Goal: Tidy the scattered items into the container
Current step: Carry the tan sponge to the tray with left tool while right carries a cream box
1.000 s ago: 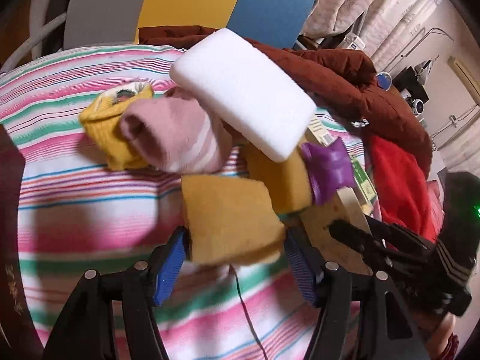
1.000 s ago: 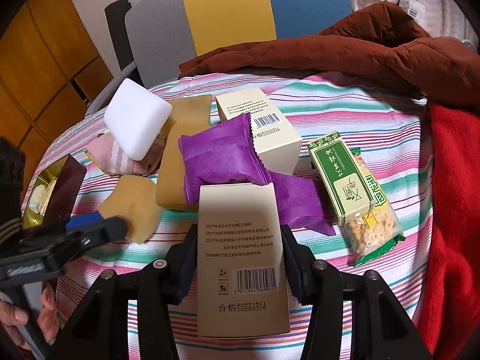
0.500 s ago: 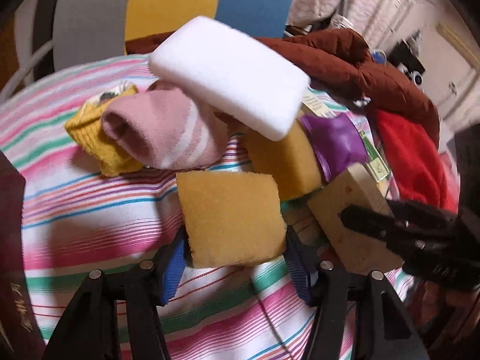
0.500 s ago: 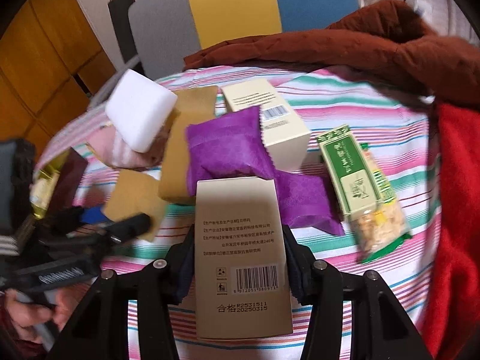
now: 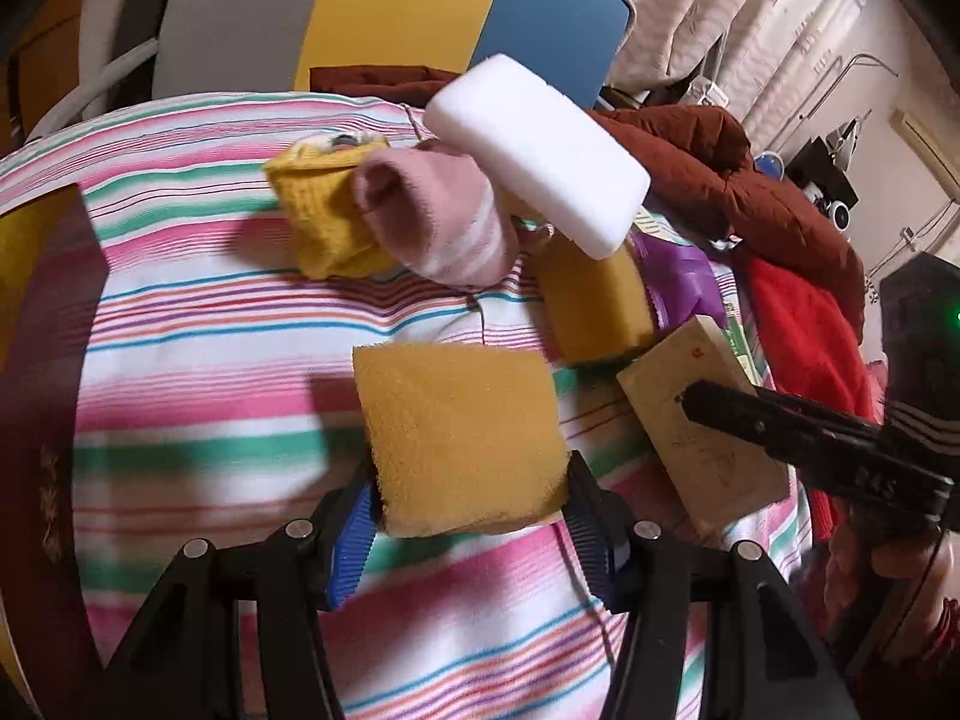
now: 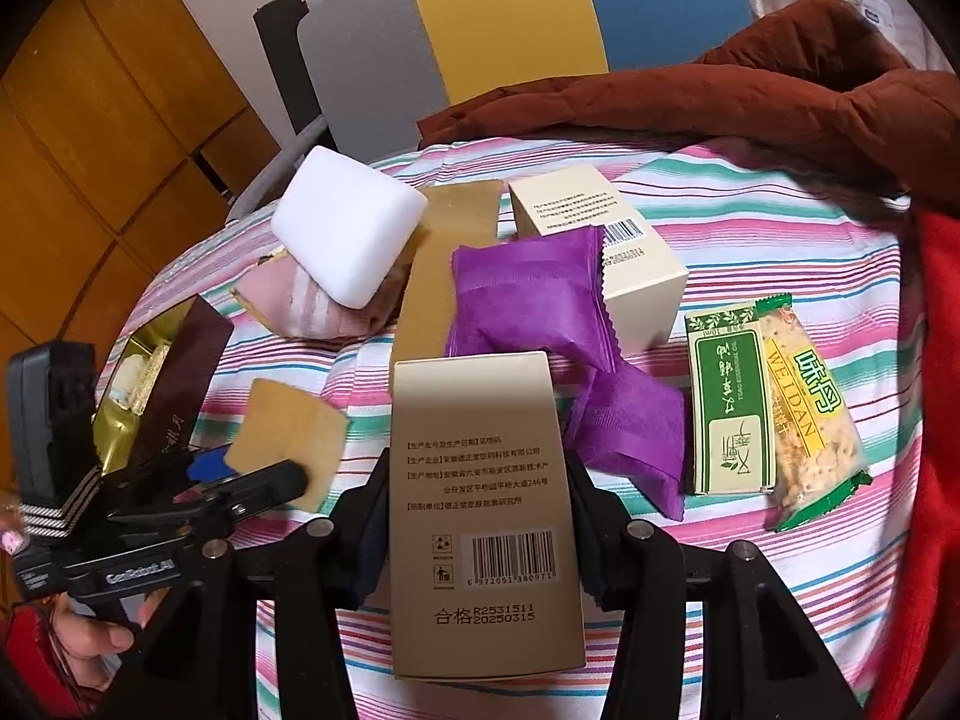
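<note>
Left tongs (image 5: 471,519) just closed onto porous, square yellow sponge (image 5: 459,438)

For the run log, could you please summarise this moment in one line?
left gripper: closing on yellow sponge | right gripper: holding tan box | container: left

Both handheld grippers have matte black plastic frames with silver screw heads. The left gripper (image 5: 471,516) carries ribbed blue pads on its fingers (image 5: 353,531). The right gripper (image 6: 474,516) has darker pads; a red sleeve (image 6: 18,642) shows at the wrist.

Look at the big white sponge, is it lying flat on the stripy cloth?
No, the white sponge sits tilted on top of the pink sock, propped up off the striped cloth.
</note>
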Available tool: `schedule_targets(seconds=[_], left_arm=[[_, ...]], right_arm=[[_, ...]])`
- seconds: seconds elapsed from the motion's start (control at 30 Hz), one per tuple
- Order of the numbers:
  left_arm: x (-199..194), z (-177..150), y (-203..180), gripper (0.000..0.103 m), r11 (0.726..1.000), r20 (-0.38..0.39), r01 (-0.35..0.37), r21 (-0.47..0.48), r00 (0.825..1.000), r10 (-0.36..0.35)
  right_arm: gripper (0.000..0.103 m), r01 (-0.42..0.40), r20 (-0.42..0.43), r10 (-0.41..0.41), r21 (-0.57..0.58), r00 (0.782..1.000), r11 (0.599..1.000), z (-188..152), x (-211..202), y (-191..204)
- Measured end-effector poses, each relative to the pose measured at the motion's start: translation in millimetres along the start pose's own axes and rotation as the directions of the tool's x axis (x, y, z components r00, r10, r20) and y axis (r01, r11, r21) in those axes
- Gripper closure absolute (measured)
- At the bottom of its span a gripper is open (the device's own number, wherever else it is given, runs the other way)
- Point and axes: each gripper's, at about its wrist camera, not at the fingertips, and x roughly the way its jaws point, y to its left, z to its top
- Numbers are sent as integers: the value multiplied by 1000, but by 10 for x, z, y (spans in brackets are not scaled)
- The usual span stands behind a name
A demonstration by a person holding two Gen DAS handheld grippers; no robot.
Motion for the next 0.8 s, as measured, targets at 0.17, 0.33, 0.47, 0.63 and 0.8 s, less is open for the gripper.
schedule_targets(seconds=[0.17,0.33,0.47,0.63,0.8], left_arm=[[-132,-148,47,45,1000,12,9,5,1000,-9],[-279,-223,85,45,1000,31,25,19,999,-26],[-393,-245,177,45,999,47,44,-2,998,-43],[-605,-266,232,45,999,90,54,-3,995,-53],[-870,-274,329,45,998,135,60,6,989,-60]], right_arm=[[52,-7,-7,7,-22,1000,1000,-33,9,44],[52,-65,4,65,-70,998,995,-38,-11,163],[52,-36,16,38,-103,999,994,-54,-26,237],[52,-32,75,40,-96,996,995,-47,-144,262],[53,12,153,2,-92,988,996,-38,-319,362]])
